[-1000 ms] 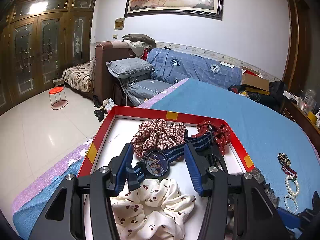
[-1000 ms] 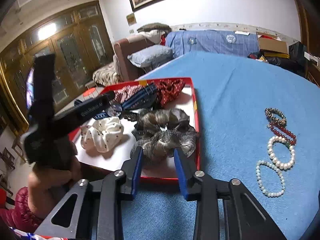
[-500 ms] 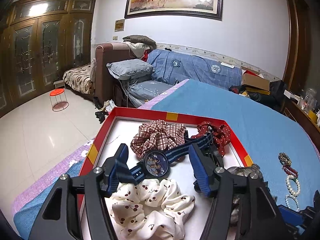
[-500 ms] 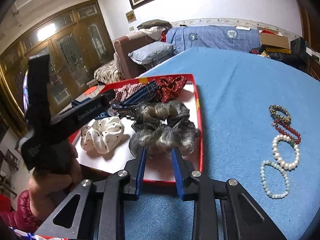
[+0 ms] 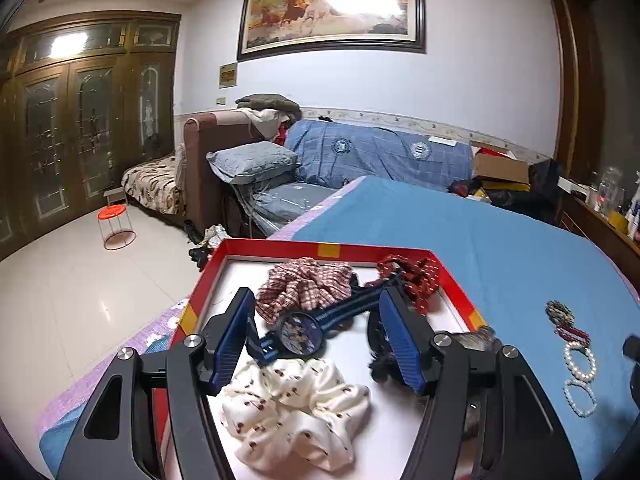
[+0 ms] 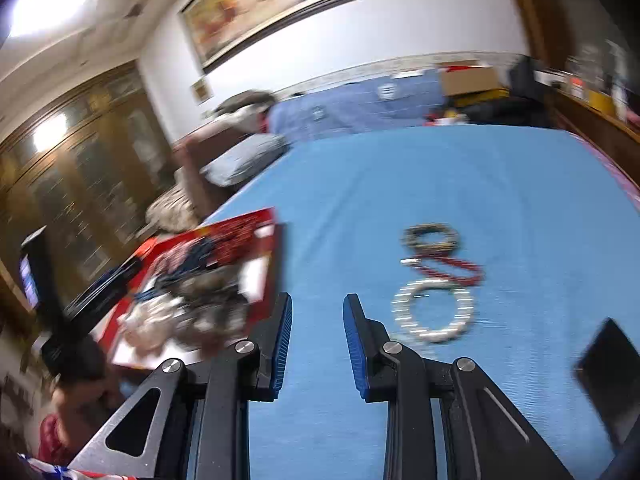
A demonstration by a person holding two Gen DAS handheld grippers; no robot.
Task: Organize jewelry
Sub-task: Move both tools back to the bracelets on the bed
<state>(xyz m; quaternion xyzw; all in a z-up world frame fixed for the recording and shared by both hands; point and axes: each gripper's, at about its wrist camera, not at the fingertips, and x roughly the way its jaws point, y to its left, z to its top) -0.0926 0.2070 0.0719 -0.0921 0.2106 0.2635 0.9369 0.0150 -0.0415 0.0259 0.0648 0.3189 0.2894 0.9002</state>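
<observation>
A red-rimmed white tray (image 5: 276, 245) on the blue table holds a blue-strapped watch (image 5: 301, 333), a plaid scrunchie (image 5: 308, 285), a red dotted scrunchie (image 5: 416, 274), a white cherry scrunchie (image 5: 296, 404) and a grey scrunchie (image 5: 476, 340). My left gripper (image 5: 316, 322) is open above the tray, its fingers either side of the watch. My right gripper (image 6: 318, 316) is open and empty over bare blue cloth, right of the tray (image 6: 276, 272). A white pearl bracelet (image 6: 434, 310), a red bead bracelet (image 6: 452, 266) and a dark bead bracelet (image 6: 430, 236) lie just right of it.
Bracelets also show at the right in the left wrist view (image 5: 576, 360). A dark flat object (image 6: 608, 364) lies at the right on the cloth. A sofa with blue bedding (image 5: 380, 156) stands beyond the table. The right wrist view is blurred.
My right gripper let go of the grey scrunchie in the tray and swung right toward the bracelets. My left gripper opened wider and drew back from the watch.
</observation>
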